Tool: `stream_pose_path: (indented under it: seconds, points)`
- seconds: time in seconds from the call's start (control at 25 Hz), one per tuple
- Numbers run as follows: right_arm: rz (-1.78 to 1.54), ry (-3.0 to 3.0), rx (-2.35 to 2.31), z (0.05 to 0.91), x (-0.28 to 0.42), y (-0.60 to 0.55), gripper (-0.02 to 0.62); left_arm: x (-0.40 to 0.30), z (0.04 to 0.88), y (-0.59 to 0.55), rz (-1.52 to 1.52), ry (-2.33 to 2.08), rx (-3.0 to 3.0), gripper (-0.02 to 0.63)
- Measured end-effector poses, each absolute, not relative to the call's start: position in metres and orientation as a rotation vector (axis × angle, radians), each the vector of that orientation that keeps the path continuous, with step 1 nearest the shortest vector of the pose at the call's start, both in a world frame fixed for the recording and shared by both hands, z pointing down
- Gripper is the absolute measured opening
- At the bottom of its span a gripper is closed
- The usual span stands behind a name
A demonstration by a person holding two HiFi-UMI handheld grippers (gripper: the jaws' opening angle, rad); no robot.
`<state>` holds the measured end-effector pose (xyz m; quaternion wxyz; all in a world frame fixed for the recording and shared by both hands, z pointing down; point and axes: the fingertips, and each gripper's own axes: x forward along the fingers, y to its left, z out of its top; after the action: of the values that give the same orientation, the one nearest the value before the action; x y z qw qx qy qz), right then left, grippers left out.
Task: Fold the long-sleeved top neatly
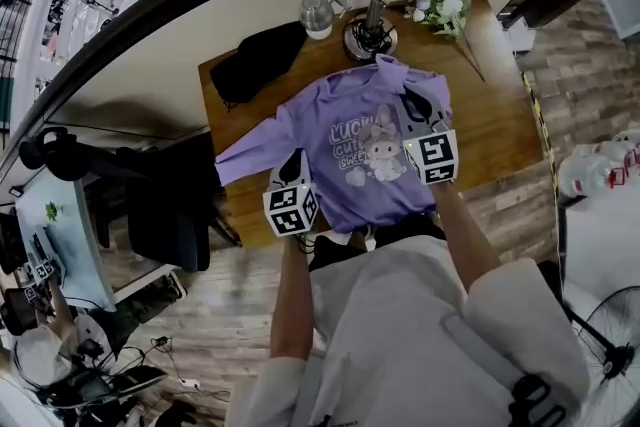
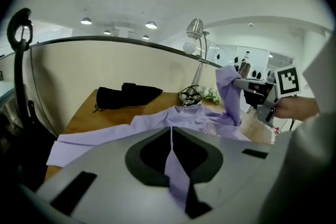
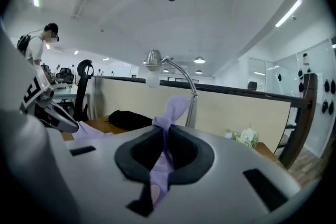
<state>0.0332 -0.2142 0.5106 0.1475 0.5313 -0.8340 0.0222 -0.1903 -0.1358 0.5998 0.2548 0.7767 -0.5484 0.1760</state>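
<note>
Here, one brown wooden tabletop [image 1: 500, 115] carries one lilac long-sleeved top with a cartoon print [image 1: 340, 140], spread ahead of two claws. The left claw [image 2: 170, 131] is clamped tight on a fold of the top's body. The right claw [image 3: 164, 136], equally closed, pinches one sleeve held up off the tabletop. Beyond both claws lie one black cloth bundle [image 1: 258, 60], one silver desk lamp [image 1: 370, 30], one bunch of white flowers [image 1: 440, 7] and one glass jar [image 1: 316, 15].

In the head view, marker cubes on the left gripper [image 1: 292, 177] and right gripper [image 1: 418, 120] cover parts of the purple top [image 1: 345, 130]. The frame edge crops the fan [image 1: 610, 345] at lower right. The bundle [image 1: 255, 63] on the tabletop [image 1: 500, 130] is too dark to identify.
</note>
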Motion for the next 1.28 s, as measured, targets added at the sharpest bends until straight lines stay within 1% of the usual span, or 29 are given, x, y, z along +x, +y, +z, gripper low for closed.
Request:
stream_pose_path:
  seconds: [0.2,0.36,0.52,0.68,0.76,0.84,0.88,0.92,0.96,1.0,1.04,1.08,1.2,1.24,1.28]
  points:
    - [-0.052,-2.333,1.435,0.53,-0.015,-0.217,0.026,-0.17,0.623,-0.143,0.487,-1.353,2.145,0.028]
    - [-0.206,-2.249,1.315,0.557,-0.064,-0.216,0.026,-0.172,0.64,-0.155,0.476,-1.315,2.133,0.028]
    - [-0.324,-2.201,1.131,0.599,-0.116,-0.206,0.026,-0.19,0.653,-0.148,0.485,-1.341,2.078,0.029]
    - [-0.367,-2.174,0.806,0.667,-0.165,-0.181,0.034,-0.218,0.667,-0.132,0.518,-1.36,2.04,0.028]
    - [-0.344,-2.131,0.668,0.696,-0.171,-0.167,0.103,-0.23,0.671,-0.127,0.533,-1.371,2.035,0.029]
    - [-0.297,-2.122,0.615,0.706,-0.168,-0.156,0.124,-0.24,0.67,-0.125,0.536,-1.386,2.036,0.029]
    - [-0.269,-2.137,0.605,0.705,-0.166,-0.152,0.159,-0.243,0.669,-0.127,0.533,-1.394,2.041,0.029]
    - [-0.239,-2.167,0.594,0.701,-0.166,-0.147,0.224,-0.245,0.666,-0.131,0.527,-1.401,2.05,0.029]
    - [-0.208,-2.207,0.584,0.695,-0.167,-0.143,0.274,-0.244,0.664,-0.136,0.52,-1.406,2.062,0.029]
    - [-0.176,-2.258,0.58,0.688,-0.168,-0.14,0.285,-0.24,0.66,-0.142,0.511,-1.409,2.078,0.029]
    - [-0.138,-2.312,0.59,0.679,-0.168,-0.138,0.273,-0.235,0.654,-0.148,0.502,-1.411,2.099,0.028]
    - [-0.091,-2.362,0.619,0.671,-0.166,-0.139,0.238,-0.229,0.648,-0.155,0.493,-1.411,2.123,0.028]
    - [0.097,-2.422,0.809,0.658,-0.144,-0.158,0.19,-0.207,0.635,-0.172,0.494,-1.392,2.194,0.029]
    - [0.144,-2.411,0.882,0.659,-0.133,-0.167,0.151,-0.199,0.636,-0.178,0.502,-1.377,2.209,0.029]
    - [0.18,-2.397,0.943,0.661,-0.124,-0.175,0.096,-0.191,0.638,-0.182,0.511,-1.36,2.219,0.028]
